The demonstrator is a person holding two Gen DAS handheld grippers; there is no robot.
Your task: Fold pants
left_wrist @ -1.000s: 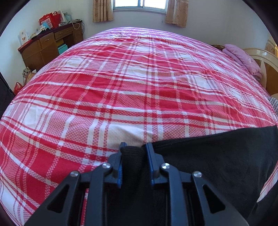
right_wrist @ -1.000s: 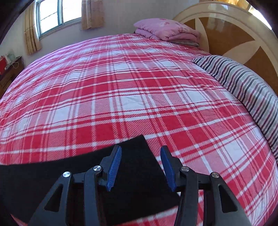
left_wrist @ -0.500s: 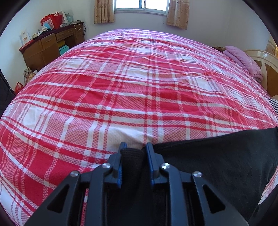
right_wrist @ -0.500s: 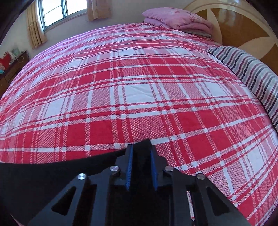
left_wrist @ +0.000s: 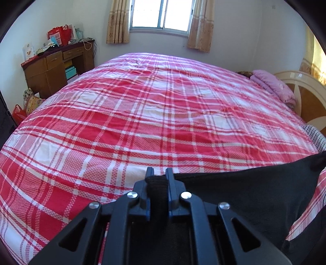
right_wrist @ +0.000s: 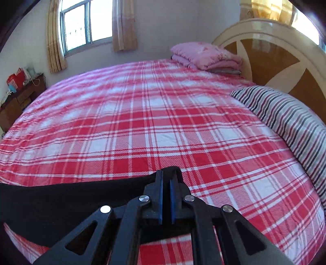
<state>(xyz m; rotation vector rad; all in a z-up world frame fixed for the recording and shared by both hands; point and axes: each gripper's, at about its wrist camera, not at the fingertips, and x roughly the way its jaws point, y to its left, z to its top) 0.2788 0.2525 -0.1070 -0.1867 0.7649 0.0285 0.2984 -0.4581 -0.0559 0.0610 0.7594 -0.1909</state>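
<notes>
Both views have tipped back since a second ago: more wall and window show, and the black fabric pants edge has risen off the red-and-white plaid bedspread.

At far left in the left wrist view a brown wooden desk stands against the wall, cluttered with red bags. Right of it hangs a window with tan curtains. The black two-finger left gripper has its jaws nearly together, having just been closing, and they pinch a thick bunched corner of the pants. From there the dark cloth stretches taut to the right, sagging toward the bed. A folded pink quilt lies at far right, beside the cream-and-wood headboard.

In the right wrist view the pants enter from the left edge and run to the black two-finger right gripper, whose blue-padded jaws have just been closing and now stand almost together, clamped on the cloth's other corner; a rounded bulge of fabric shows past the tips. Further right, a grey-and-white striped pillow rests near the headboard.
</notes>
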